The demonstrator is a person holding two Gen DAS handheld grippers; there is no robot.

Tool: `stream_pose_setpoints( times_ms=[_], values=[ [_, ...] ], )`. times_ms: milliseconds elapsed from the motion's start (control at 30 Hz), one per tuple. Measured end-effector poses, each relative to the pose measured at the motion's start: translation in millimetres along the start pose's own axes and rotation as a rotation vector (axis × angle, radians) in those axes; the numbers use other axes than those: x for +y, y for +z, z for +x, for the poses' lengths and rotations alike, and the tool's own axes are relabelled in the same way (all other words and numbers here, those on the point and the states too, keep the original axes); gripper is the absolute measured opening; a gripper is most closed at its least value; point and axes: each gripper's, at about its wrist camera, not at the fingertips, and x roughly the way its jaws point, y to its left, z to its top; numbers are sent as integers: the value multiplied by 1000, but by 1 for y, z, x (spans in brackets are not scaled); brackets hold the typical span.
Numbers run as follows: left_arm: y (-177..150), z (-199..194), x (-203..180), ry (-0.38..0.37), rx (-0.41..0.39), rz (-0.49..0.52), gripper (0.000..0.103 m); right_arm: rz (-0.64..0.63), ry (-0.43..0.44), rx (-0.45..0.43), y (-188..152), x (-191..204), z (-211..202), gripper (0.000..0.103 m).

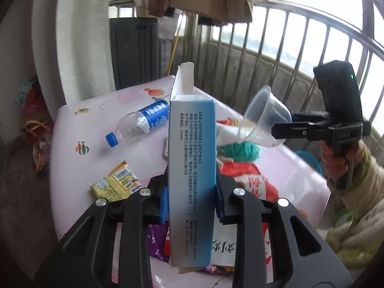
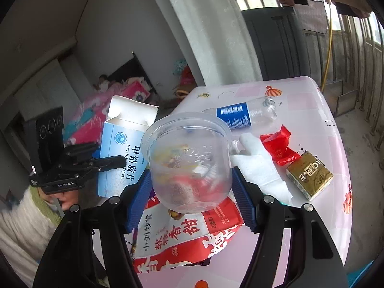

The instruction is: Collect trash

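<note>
My left gripper (image 1: 192, 199) is shut on a blue and white tablet box (image 1: 190, 158) with its top flap open, held upright above the pink table (image 1: 72, 175); the box also shows in the right wrist view (image 2: 120, 148). My right gripper (image 2: 192, 192) is shut on a clear plastic cup (image 2: 189, 160), held above a red and white snack bag (image 2: 189, 235). In the left wrist view the cup (image 1: 261, 117) is tilted, to the right of the box. An empty Pepsi bottle (image 1: 141, 122) lies on the table.
On the table lie a yellow wrapper (image 1: 117, 182), a red wrapper (image 2: 278, 147), a gold packet (image 2: 309, 175), a white tissue (image 2: 259, 165), green yarn (image 1: 240, 151) and a purple packet (image 1: 158, 240). A metal railing (image 1: 300, 48) runs behind. A dark cabinet (image 1: 134, 48) stands beyond the table.
</note>
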Motion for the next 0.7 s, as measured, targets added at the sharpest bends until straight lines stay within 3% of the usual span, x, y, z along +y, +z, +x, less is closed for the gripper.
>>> stream_pose_setpoints(
  times_ms=[267,567,700],
  values=[
    [3,-19,7,0,-79,-101,27,10,-7,-28,4,3,-13,65],
    [1,-26,6,4,-100,-120,27,21,5,-51,8,6,-18,65],
    [1,-26,11,-31,-93,-149,27,20,13,-49,6,3,-16,65]
  ],
)
